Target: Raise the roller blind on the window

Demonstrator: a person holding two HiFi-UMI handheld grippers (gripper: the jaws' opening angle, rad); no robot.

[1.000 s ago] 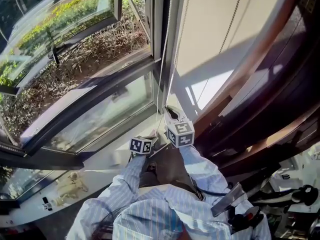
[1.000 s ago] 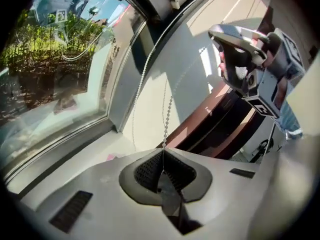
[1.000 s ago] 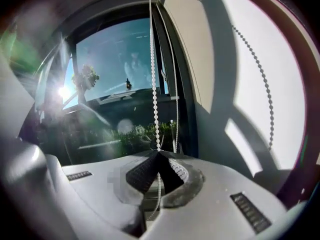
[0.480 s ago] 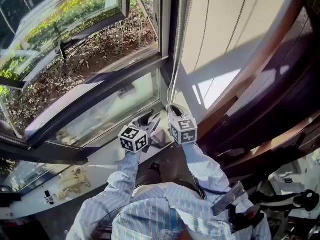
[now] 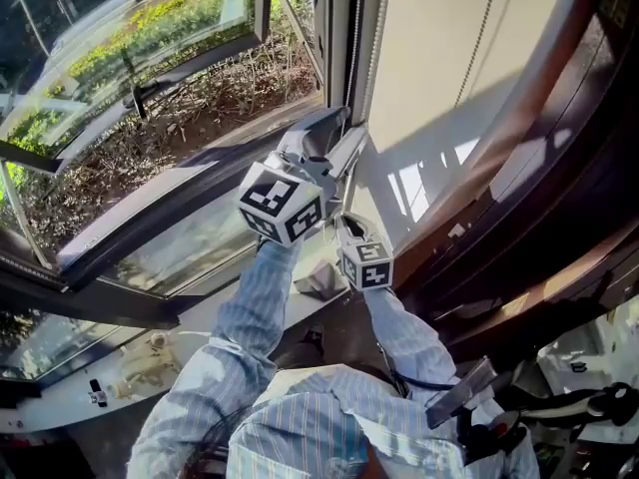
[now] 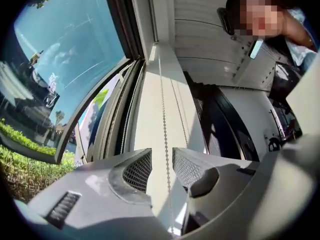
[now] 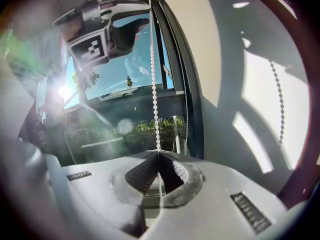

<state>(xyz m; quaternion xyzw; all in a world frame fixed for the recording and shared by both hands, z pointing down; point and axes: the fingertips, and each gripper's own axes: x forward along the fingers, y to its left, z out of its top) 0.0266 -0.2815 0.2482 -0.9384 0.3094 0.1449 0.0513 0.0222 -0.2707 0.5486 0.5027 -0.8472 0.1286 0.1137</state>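
The beige roller blind point(image 5: 439, 58) hangs down over the window at the right of the frame point(image 5: 334, 28). Its white bead chain point(image 7: 153, 84) runs straight up from my right gripper point(image 7: 158, 154), which is shut on it low by the sill point(image 5: 250, 312). My left gripper point(image 5: 324, 148) is raised high beside the frame. Its jaws have just been opening and stand open, and the bead chain point(image 6: 164, 134) passes between the pads without touching them. From the right gripper view, the left gripper's marker cube point(image 7: 90, 46) shows above, next to the chain.
An open casement pane point(image 5: 130, 58) looks onto a garden of twigs and grass. A crumpled pale thing point(image 5: 321, 280) lies on the sill. Dark curved wooden furniture point(image 5: 559, 198) closes in at the right. A second strand of chain point(image 5: 477, 38) hangs in front of the blind.
My left gripper has climbed from sill level beside the right one to high up by the frame, and its jaws have opened. The right gripper has stayed where it was.
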